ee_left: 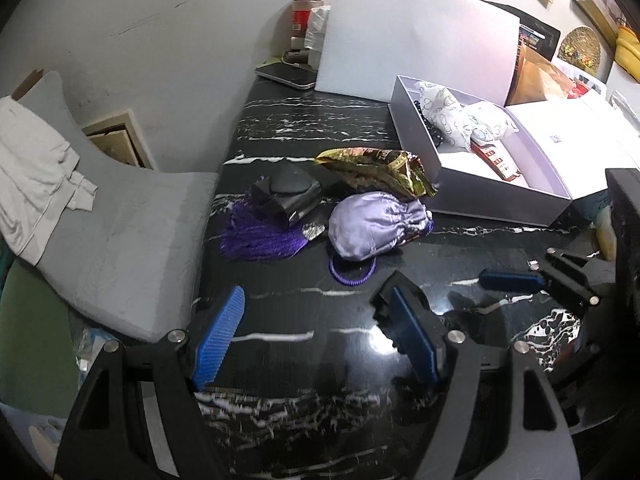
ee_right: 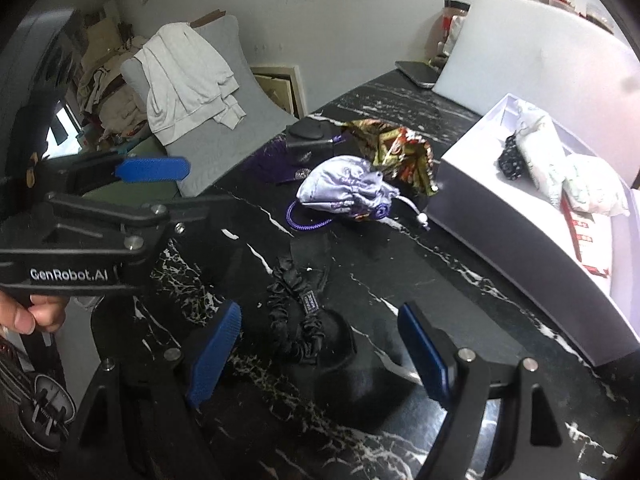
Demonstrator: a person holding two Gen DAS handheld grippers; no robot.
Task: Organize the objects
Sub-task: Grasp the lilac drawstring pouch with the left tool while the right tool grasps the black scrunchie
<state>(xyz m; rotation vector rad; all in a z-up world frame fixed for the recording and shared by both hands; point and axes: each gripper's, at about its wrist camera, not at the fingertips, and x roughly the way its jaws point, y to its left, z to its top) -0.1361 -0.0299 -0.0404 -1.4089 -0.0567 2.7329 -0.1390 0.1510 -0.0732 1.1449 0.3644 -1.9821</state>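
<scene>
Here, a ruffled black scrunchie (ee_right: 294,320) lies on the glossy marble worktop (ee_right: 400,264) between the gaping, empty right tongs (ee_right: 320,354); left tongs (ee_left: 316,340) likewise wide, empty.

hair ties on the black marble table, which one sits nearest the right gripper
The black ruffled fabric scrunchie, lying just ahead of the open right gripper; the purple coiled hair tie lies farther off, beside the lilac pouch.

Both views are fisheye cameras riding on the handheld grippers, each looking steeply down along its own blue-padded fingers at the black white-veined marble table (ee_left: 320,128), close above it. The left wrist view faces the table's middle; the right wrist view sits to its right. Both share the lilac satin drawstring pouch (ee_left: 376,226) (ee_right: 344,188), the open white cardboard box (ee_left: 416,128) (ee_right: 520,248) and the grey cushion (ee_left: 120,240) (ee_right: 228,120).
</scene>
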